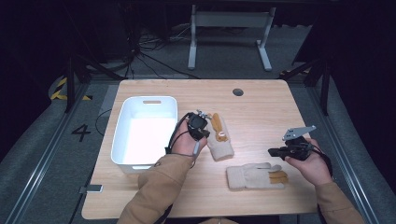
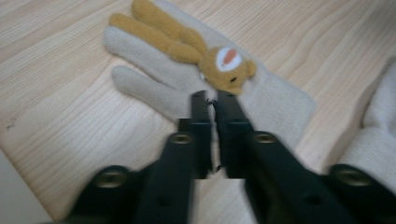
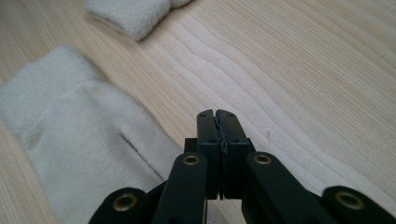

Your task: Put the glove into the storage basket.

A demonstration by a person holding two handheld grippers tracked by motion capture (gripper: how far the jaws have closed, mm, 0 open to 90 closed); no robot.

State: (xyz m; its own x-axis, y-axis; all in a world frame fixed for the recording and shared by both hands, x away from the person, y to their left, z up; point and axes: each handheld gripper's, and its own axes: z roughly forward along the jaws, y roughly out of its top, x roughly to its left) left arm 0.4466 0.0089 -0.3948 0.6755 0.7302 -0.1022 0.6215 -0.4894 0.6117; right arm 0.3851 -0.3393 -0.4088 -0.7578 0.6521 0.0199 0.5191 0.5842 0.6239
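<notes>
Between my left gripper's jaws, a thin pinch of cream fabric shows: they have closed onto the bear glove, catching it just below the little brown bear face stitched on its back. From the left gripper view I see that glove lying flat on the wooden table, its cream fingers and the brown bear limbs pointing away toward the upper left and its ribbed cuff running off to the right. From the high view, my left gripper sits over this glove near the middle of the table, just beside the right wall of the white plastic bin, which stands on the left half of the tabletop.

My right gripper has its jaws pressed together with nothing between them; the tips hang just above bare wood. From the right gripper view the second glove lies close on the left of those jaws, apart from them, and the cuff of the bear glove shows farther off at the top. From the high view this second glove lies flat near the front edge, cuff to the left and fingers to the right, with my right gripper just above its fingertips. The two gloves lie near each other without touching.
</notes>
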